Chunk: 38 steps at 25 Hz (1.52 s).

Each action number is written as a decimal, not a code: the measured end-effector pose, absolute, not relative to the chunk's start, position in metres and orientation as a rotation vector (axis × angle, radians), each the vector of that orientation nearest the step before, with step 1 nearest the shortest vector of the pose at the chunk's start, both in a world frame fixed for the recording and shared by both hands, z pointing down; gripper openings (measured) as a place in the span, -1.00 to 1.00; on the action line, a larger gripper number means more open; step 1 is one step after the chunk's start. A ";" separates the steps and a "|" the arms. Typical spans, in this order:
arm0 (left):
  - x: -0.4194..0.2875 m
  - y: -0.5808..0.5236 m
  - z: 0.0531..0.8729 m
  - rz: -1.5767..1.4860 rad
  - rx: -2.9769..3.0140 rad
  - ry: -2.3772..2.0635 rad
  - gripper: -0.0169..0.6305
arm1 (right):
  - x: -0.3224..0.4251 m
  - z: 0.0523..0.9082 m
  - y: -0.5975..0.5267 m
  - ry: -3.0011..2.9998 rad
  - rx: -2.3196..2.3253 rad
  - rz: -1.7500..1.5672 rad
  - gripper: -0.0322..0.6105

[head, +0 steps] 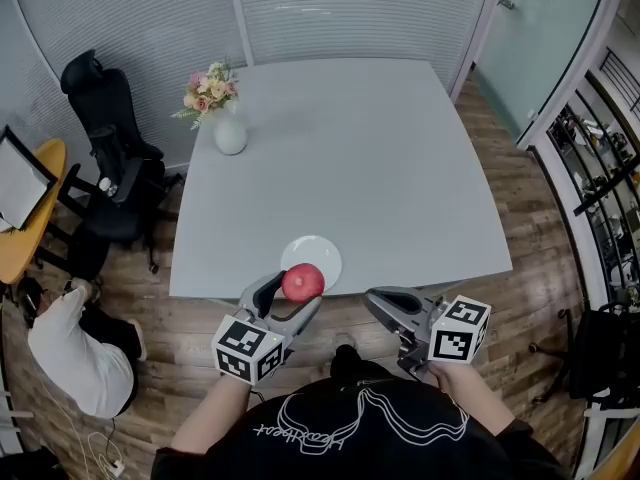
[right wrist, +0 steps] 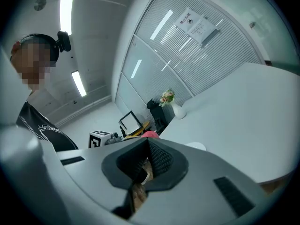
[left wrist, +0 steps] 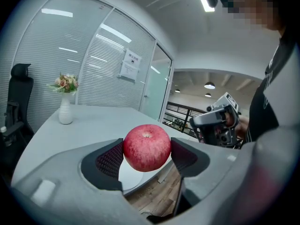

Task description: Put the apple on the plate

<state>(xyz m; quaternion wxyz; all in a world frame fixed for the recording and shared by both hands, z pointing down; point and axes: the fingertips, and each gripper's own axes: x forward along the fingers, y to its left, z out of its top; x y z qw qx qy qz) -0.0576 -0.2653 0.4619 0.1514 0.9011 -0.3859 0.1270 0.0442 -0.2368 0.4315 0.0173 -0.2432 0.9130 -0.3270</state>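
Note:
A red apple (head: 303,282) (left wrist: 146,147) is clamped between the pads of my left gripper (head: 293,295) (left wrist: 146,153), which is shut on it. It hangs just above the near rim of a white plate (head: 314,256) (left wrist: 134,176), at the front edge of the grey table (head: 380,168). My right gripper (head: 374,299) (right wrist: 146,145) is off the table's front edge, to the right of the apple, shut with nothing between its jaws. The right gripper view shows a sliver of the apple (right wrist: 150,134) and the plate (right wrist: 196,146) past the jaws.
A white vase of flowers (head: 228,128) (left wrist: 65,109) stands at the table's far left corner. A black office chair (head: 110,158) and a yellow side table (head: 30,213) are to the left. A person (head: 75,353) crouches on the wooden floor at lower left.

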 end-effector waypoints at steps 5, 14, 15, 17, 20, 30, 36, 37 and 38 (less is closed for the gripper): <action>-0.056 -0.286 0.483 0.450 2.604 -1.123 0.05 | 0.047 0.440 -0.253 2.843 -0.764 -1.041 -0.87; -0.062 -0.318 0.535 0.538 2.541 -1.158 0.05 | 0.057 0.456 -0.274 2.826 -0.810 -1.105 -0.87; -0.062 -0.321 0.541 0.550 2.537 -1.163 0.05 | 0.058 0.457 -0.275 2.822 -0.813 -1.111 -0.87; -0.063 -0.325 0.552 0.575 2.534 -1.173 0.05 | 0.059 0.460 -0.276 2.819 -0.818 -1.124 -0.87; -0.066 -0.331 0.569 0.619 2.517 -1.190 0.05 | 0.062 0.465 -0.277 2.817 -0.830 -1.141 -0.87; -0.058 -0.352 0.604 0.712 2.523 -1.189 0.05 | 0.075 0.479 -0.282 2.794 -0.873 -1.194 -0.87; -0.054 -0.355 0.613 0.734 2.528 -1.189 0.05 | 0.083 0.482 -0.283 2.777 -0.909 -1.207 -0.87; -0.053 -0.355 0.615 0.736 2.527 -1.188 0.05 | 0.084 0.483 -0.283 2.778 -0.908 -1.212 -0.87; -0.053 -0.355 0.617 0.740 2.526 -1.186 0.05 | 0.084 0.484 -0.283 2.780 -0.907 -1.217 -0.87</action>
